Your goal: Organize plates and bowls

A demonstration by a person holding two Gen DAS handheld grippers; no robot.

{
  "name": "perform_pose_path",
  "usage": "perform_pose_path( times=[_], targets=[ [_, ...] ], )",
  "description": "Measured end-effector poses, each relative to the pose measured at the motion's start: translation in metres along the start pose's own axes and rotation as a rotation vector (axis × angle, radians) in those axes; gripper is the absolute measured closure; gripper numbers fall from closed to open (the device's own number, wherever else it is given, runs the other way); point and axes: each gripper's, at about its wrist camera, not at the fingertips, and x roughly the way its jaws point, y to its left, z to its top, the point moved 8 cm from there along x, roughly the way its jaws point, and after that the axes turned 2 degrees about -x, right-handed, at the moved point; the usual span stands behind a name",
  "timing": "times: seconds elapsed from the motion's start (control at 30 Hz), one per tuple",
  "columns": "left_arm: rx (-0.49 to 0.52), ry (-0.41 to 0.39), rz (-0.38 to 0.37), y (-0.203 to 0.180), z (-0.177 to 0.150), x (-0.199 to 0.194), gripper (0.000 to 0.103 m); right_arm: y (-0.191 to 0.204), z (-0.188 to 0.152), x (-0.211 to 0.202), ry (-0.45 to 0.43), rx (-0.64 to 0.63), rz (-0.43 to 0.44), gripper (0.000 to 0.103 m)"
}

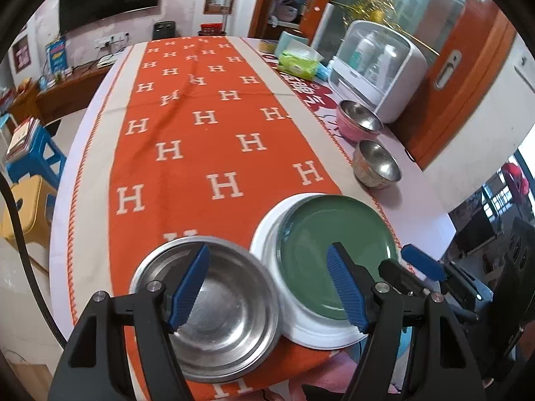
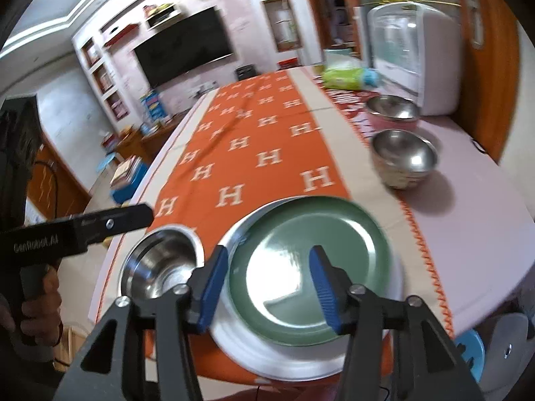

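A green plate (image 1: 314, 234) lies on a larger white plate (image 1: 321, 337) at the near end of the table. A shallow steel dish (image 1: 227, 317) sits just left of them. My left gripper (image 1: 267, 250) hovers open above the dish and the plates' left rim, with nothing between its pads. My right gripper (image 2: 269, 252) stands open over the green plate (image 2: 294, 234), holding nothing; its blue pad (image 1: 423, 265) shows at the right. A steel bowl (image 2: 404, 160) and a pink bowl (image 2: 393, 110) stand apart at the far right.
An orange cloth (image 1: 200, 133) with white H letters runs down the table. At the back right stand a white cabinet (image 1: 378, 67) and a green wipes pack (image 1: 297, 61). Blue and yellow stools (image 1: 33, 157) are left of the table. A hand (image 2: 33, 300) holds the left gripper.
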Motion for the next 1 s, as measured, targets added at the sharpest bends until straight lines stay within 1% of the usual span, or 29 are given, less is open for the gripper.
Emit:
perform_pose_path(
  times=[0.1, 0.27, 0.43, 0.6, 0.67, 1.0],
  targets=[
    [0.028, 0.006, -0.016, -0.017, 0.006, 0.005, 0.032, -0.022, 0.003, -0.005, -0.022, 0.051, -0.028, 0.047],
    [0.060, 0.029, -0.020, -0.046, 0.016, 0.020, 0.032, -0.057, 0.004, -0.007, -0.020, 0.119, -0.054, 0.043],
    [0.083, 0.065, 0.009, -0.077, 0.029, 0.039, 0.031, -0.095, 0.015, -0.007, -0.012, 0.161, -0.065, 0.042],
    [0.092, 0.074, 0.034, -0.111, 0.047, 0.054, 0.026, -0.132, 0.038, -0.007, -0.019, 0.174, -0.063, 0.038],
    [0.089, 0.077, 0.042, -0.120, 0.056, 0.061, 0.026, -0.147, 0.047, -0.006, -0.023, 0.179, -0.064, 0.035],
    [0.081, 0.073, 0.091, -0.165, 0.107, 0.101, 0.024, -0.223, 0.099, 0.013, -0.033, 0.223, -0.047, 0.034]
  ],
)
